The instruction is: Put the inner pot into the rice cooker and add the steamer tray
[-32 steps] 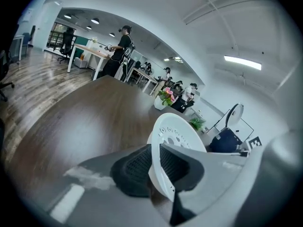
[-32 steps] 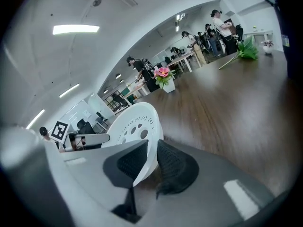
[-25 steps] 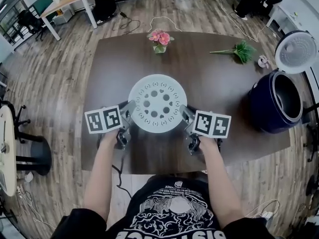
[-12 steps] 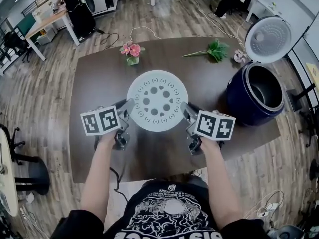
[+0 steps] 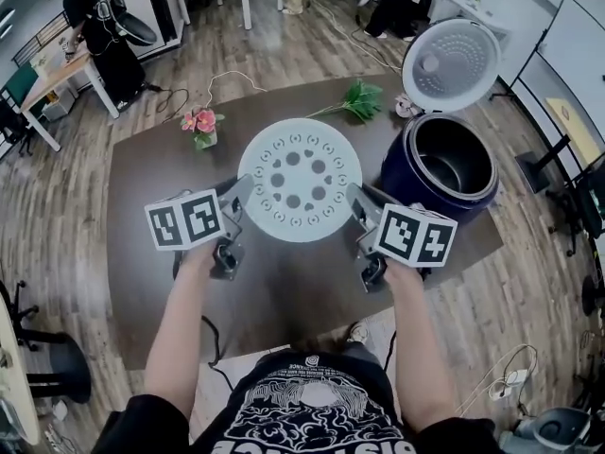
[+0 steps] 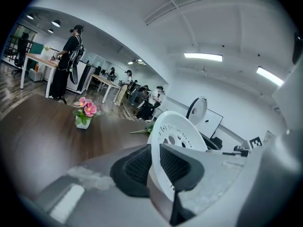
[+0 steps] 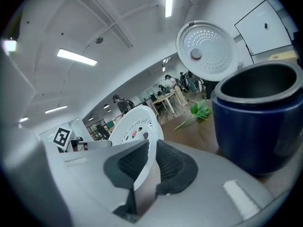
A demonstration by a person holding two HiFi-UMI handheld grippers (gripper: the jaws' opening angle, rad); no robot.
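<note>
The white round steamer tray (image 5: pixel 300 179), pierced with holes, hangs level above the brown table. My left gripper (image 5: pixel 236 200) is shut on its left rim and my right gripper (image 5: pixel 356 205) is shut on its right rim. In the left gripper view the tray's edge (image 6: pixel 171 141) sits clamped between the black pads; the right gripper view shows the same tray (image 7: pixel 137 126) from the other side. The dark blue rice cooker (image 5: pixel 441 168) stands to the right with its lid (image 5: pixel 452 64) up and the metal inner pot (image 5: pixel 457 166) inside. In the right gripper view the cooker (image 7: pixel 258 117) is close.
A small pot of pink flowers (image 5: pixel 202 126) and a green plant sprig (image 5: pixel 353 101) lie on the far side of the table (image 5: pixel 142 216). A small object (image 5: pixel 406 109) sits behind the cooker. Desks and standing people fill the room beyond.
Both grippers have carried the steamer tray to the right, toward the rice cooker. The cooker now shows close in the right gripper view, where only table showed before.
</note>
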